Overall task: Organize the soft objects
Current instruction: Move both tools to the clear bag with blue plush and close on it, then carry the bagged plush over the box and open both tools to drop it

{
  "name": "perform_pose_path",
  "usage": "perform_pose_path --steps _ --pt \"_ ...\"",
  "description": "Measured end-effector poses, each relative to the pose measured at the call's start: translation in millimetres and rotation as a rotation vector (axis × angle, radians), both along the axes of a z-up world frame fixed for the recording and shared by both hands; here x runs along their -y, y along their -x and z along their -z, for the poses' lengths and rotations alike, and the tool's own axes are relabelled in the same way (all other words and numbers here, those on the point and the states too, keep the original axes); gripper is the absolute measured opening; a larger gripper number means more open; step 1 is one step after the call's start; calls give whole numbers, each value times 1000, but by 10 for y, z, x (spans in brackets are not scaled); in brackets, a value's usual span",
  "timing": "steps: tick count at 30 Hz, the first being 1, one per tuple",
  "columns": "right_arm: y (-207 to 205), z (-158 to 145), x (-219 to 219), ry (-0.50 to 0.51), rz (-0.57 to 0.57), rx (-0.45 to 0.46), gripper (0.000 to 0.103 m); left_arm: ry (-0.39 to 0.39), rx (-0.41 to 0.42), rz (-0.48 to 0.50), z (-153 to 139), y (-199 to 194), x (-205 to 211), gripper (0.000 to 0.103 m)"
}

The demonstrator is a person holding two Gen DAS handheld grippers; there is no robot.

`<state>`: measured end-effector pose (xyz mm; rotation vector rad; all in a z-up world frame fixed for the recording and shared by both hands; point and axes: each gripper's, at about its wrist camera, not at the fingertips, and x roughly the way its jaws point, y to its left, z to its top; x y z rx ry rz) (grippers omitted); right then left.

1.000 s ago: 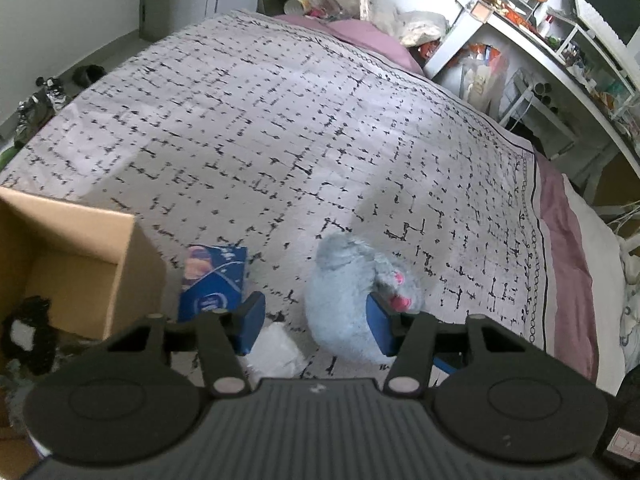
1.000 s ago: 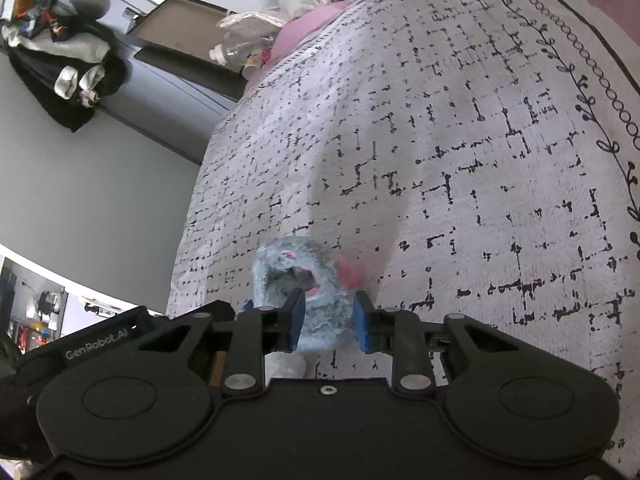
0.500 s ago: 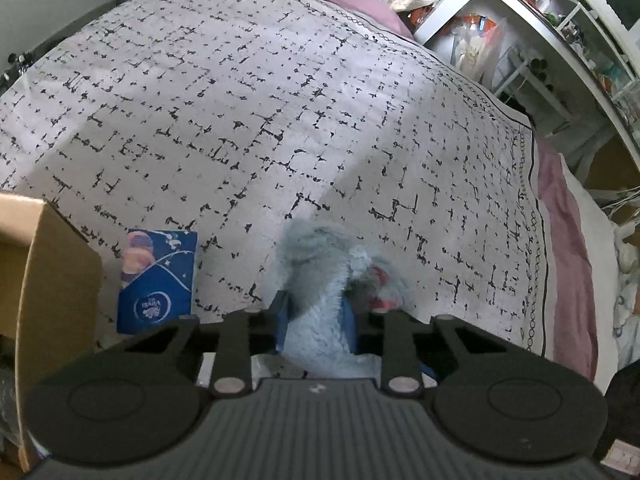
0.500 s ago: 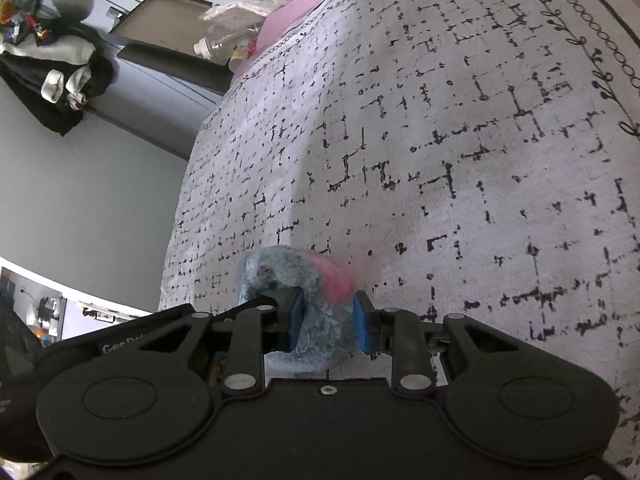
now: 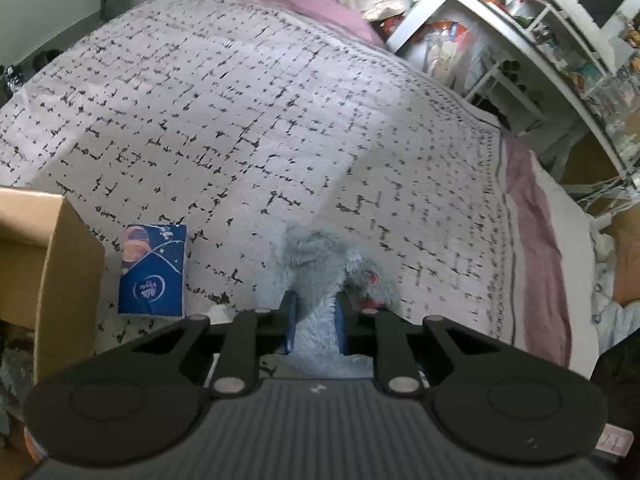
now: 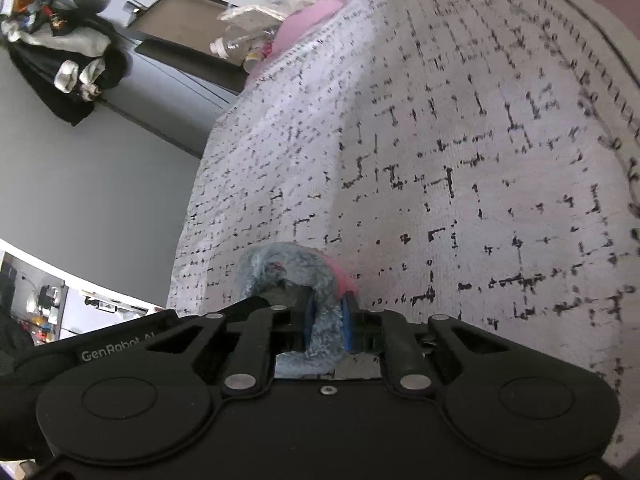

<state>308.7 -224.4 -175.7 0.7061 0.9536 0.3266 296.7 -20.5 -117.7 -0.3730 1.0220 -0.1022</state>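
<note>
- Left wrist view, nearest: the left gripper [image 5: 316,322] has its blue pads pressed into the pale fur of the grey-blue plush toy [image 5: 320,264], and its jaws are closing further; a second ago they stood wide apart on either side of the toy, so the grip is fresh.
- Right wrist view, nearest: the right gripper [image 6: 326,324] is clamped tight on another fold of the same plush toy [image 6: 288,270], tighter than a second ago.
- Both grippers now hold the toy, which lies at the near edge of the patterned bedspread [image 5: 260,120]; it looks ready to be lifted.
- Just beyond on the left, a blue tissue pack [image 5: 153,270] lies flat on the bedspread, not yet handled.
- Left of that stands an open cardboard box [image 5: 56,256], likely where the soft things belong.
- Farther off, cluttered white shelves [image 5: 520,40] line the far side of the bed.
</note>
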Motion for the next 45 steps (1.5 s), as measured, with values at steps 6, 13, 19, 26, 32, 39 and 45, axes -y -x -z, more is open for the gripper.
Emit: perform_pose_path --steps 6,13,19,26,32,39,45 --pt "209 -288 -42 37 2 55 15 25 54 4 -232 252 -32 18" --pt "463 -595 -142 71 -22 122 15 48 120 4 -488 538 -153 18" --pt "656 -771 -233 101 -29 164 15 73 154 -7 -616 757 -245 18" --pt "808 -942 -359 130 -42 209 15 103 194 -19 -735 947 -385 18" --pt "878 -1050 -553 148 -66 233 15 125 216 -45 -795 1052 -579 18" --pt "902 -1116 -912 155 -106 254 15 133 234 -97 -824 1166 -922 18" --pt "875 -1137 -1262 161 -153 256 15 130 235 -153 -828 1220 -1261 18"
